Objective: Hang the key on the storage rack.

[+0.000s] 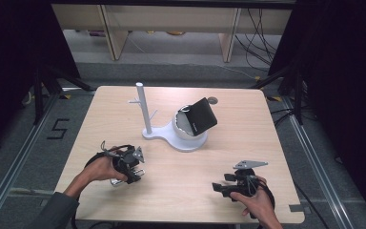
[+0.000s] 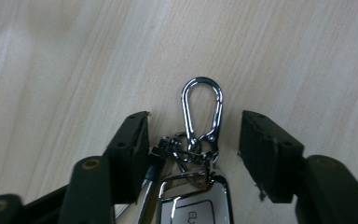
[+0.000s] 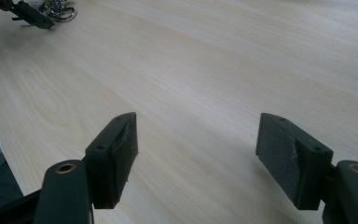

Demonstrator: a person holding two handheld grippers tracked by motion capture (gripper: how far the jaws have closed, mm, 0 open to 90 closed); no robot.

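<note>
A silver key fob (image 2: pixel 195 205) with a chrome carabiner (image 2: pixel 202 109) lies flat on the wooden table (image 1: pixel 181 191). My left gripper (image 2: pixel 193 140) is open, its two black jaws standing either side of the keyring links; the left jaw is close against a small black piece of the ring. From above, the left gripper (image 1: pixel 132 172) tilts down at the table's front left. My right gripper (image 3: pixel 196 135) is open over bare wood with nothing between its jaws, and sits at the front right (image 1: pixel 220 187).
A white stand (image 1: pixel 143 109) with a peg post and a round base (image 1: pixel 186 143) rises mid-table. Its bowl holds a black wallet (image 1: pixel 201 115). The left gripper and keys (image 3: pixel 56 9) lie far off in the right gripper view.
</note>
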